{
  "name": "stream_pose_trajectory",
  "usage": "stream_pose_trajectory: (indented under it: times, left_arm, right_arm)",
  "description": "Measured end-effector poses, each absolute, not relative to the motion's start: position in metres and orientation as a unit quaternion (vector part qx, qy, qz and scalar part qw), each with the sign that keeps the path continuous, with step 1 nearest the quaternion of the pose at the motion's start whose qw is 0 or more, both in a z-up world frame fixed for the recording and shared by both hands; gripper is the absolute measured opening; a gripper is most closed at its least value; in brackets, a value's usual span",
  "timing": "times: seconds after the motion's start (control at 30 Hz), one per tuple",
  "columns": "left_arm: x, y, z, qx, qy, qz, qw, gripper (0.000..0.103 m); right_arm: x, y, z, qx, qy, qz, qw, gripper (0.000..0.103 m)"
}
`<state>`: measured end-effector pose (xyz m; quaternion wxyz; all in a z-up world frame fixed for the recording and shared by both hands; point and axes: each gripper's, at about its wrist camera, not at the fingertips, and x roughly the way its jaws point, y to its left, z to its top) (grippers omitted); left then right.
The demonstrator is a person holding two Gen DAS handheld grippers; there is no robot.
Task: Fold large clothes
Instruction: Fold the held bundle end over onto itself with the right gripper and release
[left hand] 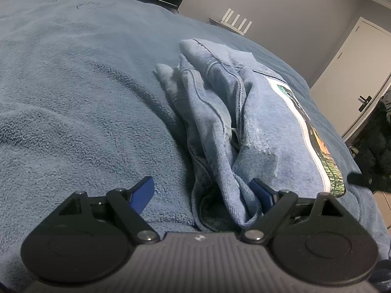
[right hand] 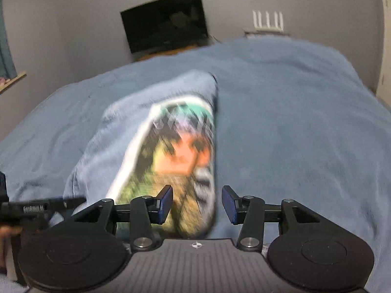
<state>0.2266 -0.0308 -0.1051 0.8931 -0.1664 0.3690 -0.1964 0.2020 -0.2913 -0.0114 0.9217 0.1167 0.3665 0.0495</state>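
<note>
Left gripper (left hand: 204, 190) nearest: jaws spread wide, two blue pads, one bare over the blanket, the other pressed against the near end of the garment, nothing pinched. Right gripper (right hand: 197, 204) likewise spread wide, two blue pads straddling the near end of the garment's printed panel, no grip seen. Found one garment (left hand: 234, 131), light blue knit, ribbed weave, stitched seams, bunched into a long narrow roll with several loose folds at its far end. Carried one multicolour print (right hand: 180, 156) with a white border along the garment's right side; blurred in the right wrist view. Lay on one blue fleece blanket (left hand: 73, 85), nubby pile, soft creases, spread all round the garment. Beyond the garment: one dark flat screen (right hand: 166, 22), one white router (right hand: 267, 20) with four upright antennas, grey wall behind.
</note>
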Motion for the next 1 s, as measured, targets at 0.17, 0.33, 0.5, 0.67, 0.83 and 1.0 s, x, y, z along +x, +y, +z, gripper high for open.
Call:
stream_pose_trajectory:
  times: [0.17, 0.33, 0.5, 0.67, 0.83, 1.0]
  left_arm:
    - [0.226, -0.031, -0.106, -0.165, 0.368, -0.195, 0.894, 0.087]
    - [0.224, -0.030, -0.107, -0.166, 0.368, -0.195, 0.894, 0.088]
    - [0.224, -0.028, -0.108, -0.168, 0.367, -0.197, 0.894, 0.089]
    - [0.224, -0.031, -0.109, -0.162, 0.365, -0.200, 0.895, 0.091]
    - [0.224, -0.029, -0.110, -0.163, 0.366, -0.200, 0.894, 0.091]
    - [0.223, -0.029, -0.109, -0.163, 0.366, -0.198, 0.895, 0.091]
  right_arm:
    - [0.188, -0.265, -0.025, 0.036, 0.405, 0.055, 0.912, 0.059]
    - [0.195, -0.244, -0.043, -0.034, 0.389, 0.041, 0.920, 0.070]
    - [0.200, -0.231, -0.053, -0.086, 0.357, 0.016, 0.930, 0.050]
    - [0.210, -0.250, -0.057, -0.036, 0.376, 0.001, 0.926, 0.053]
    - [0.215, -0.253, -0.059, -0.009, 0.377, 0.030, 0.926, 0.039]
    - [0.213, -0.247, -0.059, -0.023, 0.369, 0.024, 0.929, 0.039]
